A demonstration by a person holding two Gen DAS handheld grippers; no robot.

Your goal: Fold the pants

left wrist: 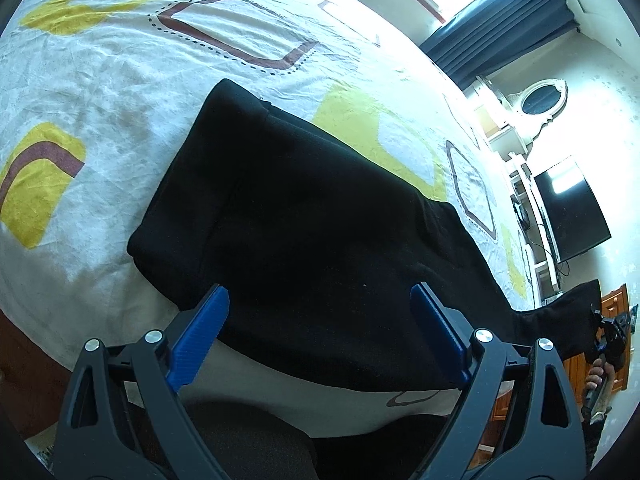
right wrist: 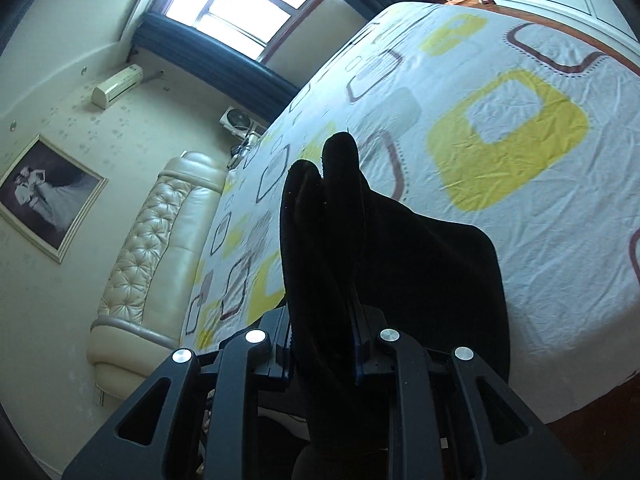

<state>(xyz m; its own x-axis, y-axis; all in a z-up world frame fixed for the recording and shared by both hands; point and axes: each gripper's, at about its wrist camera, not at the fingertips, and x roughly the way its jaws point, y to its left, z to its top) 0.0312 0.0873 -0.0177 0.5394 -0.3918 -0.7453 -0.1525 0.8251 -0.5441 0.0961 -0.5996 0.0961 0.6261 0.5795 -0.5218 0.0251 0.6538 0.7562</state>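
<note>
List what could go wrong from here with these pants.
1. The right tool pinches a thick bunch of the black fabric pants; layers may slip out.
2. The left tool stands open over the pants, holding nothing, so the part lying on the patterned bedsheet may drag.

The pants (left wrist: 304, 216) are plain black. The bed sheet (left wrist: 120, 92) is white, patterned with yellow and brown rounded squares. At two o'clock hang dark blue curtains (left wrist: 500, 20).
</note>
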